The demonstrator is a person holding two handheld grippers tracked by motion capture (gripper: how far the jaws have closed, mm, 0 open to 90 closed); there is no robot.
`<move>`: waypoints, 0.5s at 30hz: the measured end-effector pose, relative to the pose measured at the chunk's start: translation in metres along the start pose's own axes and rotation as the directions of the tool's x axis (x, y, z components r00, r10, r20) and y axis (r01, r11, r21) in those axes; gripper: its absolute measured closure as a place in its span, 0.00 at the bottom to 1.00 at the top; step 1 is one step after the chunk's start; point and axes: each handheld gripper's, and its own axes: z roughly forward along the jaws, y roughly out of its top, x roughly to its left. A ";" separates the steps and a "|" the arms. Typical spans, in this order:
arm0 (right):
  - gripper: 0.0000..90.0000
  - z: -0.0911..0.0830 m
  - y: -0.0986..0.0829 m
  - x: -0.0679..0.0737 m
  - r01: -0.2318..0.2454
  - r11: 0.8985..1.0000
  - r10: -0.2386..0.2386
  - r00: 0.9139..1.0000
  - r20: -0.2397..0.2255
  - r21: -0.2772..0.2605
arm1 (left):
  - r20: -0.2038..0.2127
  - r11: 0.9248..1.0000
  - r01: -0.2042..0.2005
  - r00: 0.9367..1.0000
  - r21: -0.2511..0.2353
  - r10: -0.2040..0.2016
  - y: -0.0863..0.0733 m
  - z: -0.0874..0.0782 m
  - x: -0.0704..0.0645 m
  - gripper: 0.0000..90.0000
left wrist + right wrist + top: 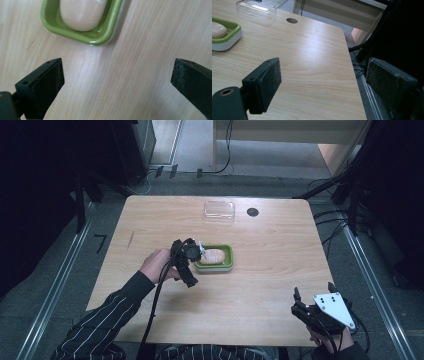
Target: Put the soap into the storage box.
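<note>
My left gripper (pixel 192 252) hangs with jaws spread wide and empty beside the green dish (pixel 226 263) holding the soap (pixel 214 255) mid-bench, my right gripper (pixel 312 307) idles equally wide apart, and the clear lid (pixel 219 211) waits unfitted, so I judge most remains.

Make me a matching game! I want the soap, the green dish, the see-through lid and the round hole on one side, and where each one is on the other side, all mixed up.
Things:
1. soap
2. green dish
3. clear lid
4. round hole

Places:
A. far part of table, left of the hole
B. inside the dish
C. beside the left hand-held gripper
D. far part of table, right of the lid

Pairs: 1-B, 2-C, 3-A, 4-D
</note>
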 end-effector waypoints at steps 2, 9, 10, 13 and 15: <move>0.15 0.000 0.000 0.000 0.002 1.000 -0.002 1.000 -0.001 -0.002 | 0.008 1.000 -0.007 1.000 0.008 0.007 -0.002 0.000 -0.002 0.00; 0.15 0.000 0.000 0.000 0.001 1.000 -0.001 1.000 0.000 0.000 | 0.024 0.999 -0.020 1.000 0.028 0.020 -0.011 0.002 -0.014 0.00; 0.15 0.000 0.000 0.000 0.000 1.000 0.000 1.000 0.000 -0.001 | 0.028 0.999 -0.019 0.999 0.029 0.018 -0.012 0.002 -0.015 0.00; 0.15 0.000 0.000 0.000 -0.004 1.000 0.004 1.000 0.001 -0.003 | 0.029 0.999 -0.009 1.000 0.040 0.008 -0.018 0.004 -0.019 0.00; 0.15 0.000 0.000 0.000 0.002 1.000 -0.002 1.000 0.001 -0.002 | 0.038 0.999 -0.003 0.999 0.036 0.002 -0.023 0.006 -0.024 0.00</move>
